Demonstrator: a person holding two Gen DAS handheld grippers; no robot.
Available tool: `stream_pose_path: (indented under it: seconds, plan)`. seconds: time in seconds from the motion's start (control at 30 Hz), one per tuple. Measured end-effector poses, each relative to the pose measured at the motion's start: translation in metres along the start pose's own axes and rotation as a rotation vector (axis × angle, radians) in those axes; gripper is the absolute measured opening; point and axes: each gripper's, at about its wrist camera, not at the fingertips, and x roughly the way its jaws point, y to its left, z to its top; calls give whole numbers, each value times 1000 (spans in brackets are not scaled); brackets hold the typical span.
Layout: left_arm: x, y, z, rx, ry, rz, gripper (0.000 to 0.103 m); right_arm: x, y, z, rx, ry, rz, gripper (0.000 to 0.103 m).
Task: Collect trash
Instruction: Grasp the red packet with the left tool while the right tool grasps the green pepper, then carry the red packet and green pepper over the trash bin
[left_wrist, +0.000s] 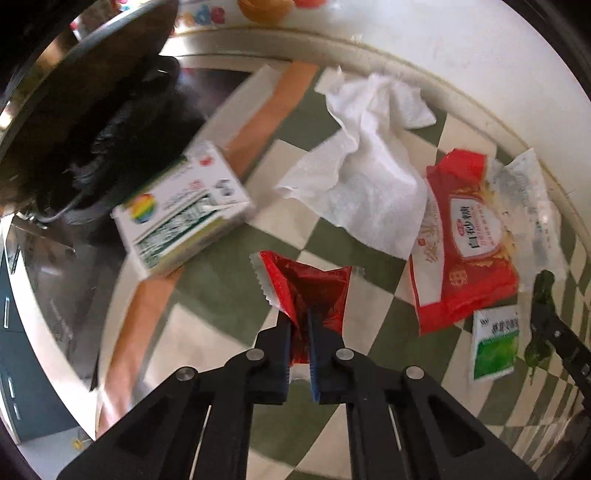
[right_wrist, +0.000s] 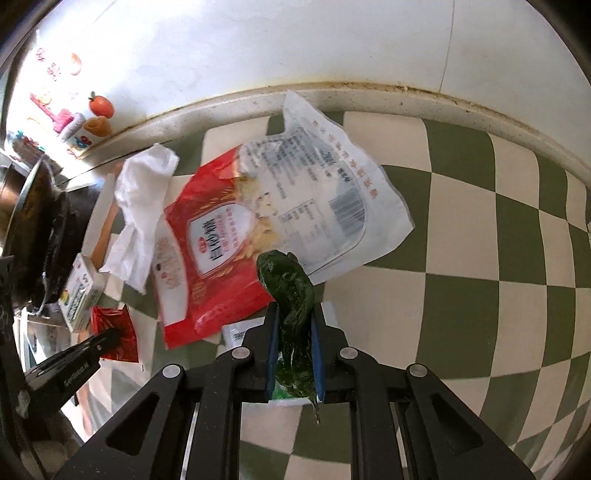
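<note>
Red foil wrapper clamped in left claw, above checkered bench. Dark green crumpled wrapper pinched in right claw. Red sugar bag, white tissue, carton lie beyond.

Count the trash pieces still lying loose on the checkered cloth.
4: box by the bin, tissue in the middle, sugar bag beside it, small green packet nearest the right gripper. More may hide underneath.
</note>
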Motion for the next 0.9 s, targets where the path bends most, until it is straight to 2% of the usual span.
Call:
stream_pose_path:
  seconds: [0.2, 0.33, 0.47, 0.57, 0.7, 0.77, 0.83, 0.87, 0.9]
  plan:
    - [-52, 51, -30, -93, -80, -30, 4, -24, 44, -27, -104, 0, 50, 16]
    - [-88, 124, -81, -213, -126, -17, 4, -32, 100, -54, -210, 20, 118, 16]
    - [-98, 204, -141, -361, -130, 12, 4, -31, 174, -100, -343, 74, 219, 16]
    - [-102, 266, -201, -496, -106, 41, 4, -27, 239, -150, -462, 131, 299, 16]
    - [-89, 347, -285, -681, -58, 76, 3, -14, 325, -233, -619, 219, 380, 16]
    - [-78, 392, -335, -773, -34, 106, 3, 1, 363, -283, -691, 264, 407, 15]
    - [-58, 428, -376, -847, -6, 138, 3, 26, 398, -338, -754, 314, 425, 15]
    - [-42, 455, -406, -896, 19, 158, 3, 43, 414, -367, -784, 334, 426, 15]
    - [-31, 467, -420, -920, 33, 168, 3, 63, 428, -395, -805, 356, 429, 15]
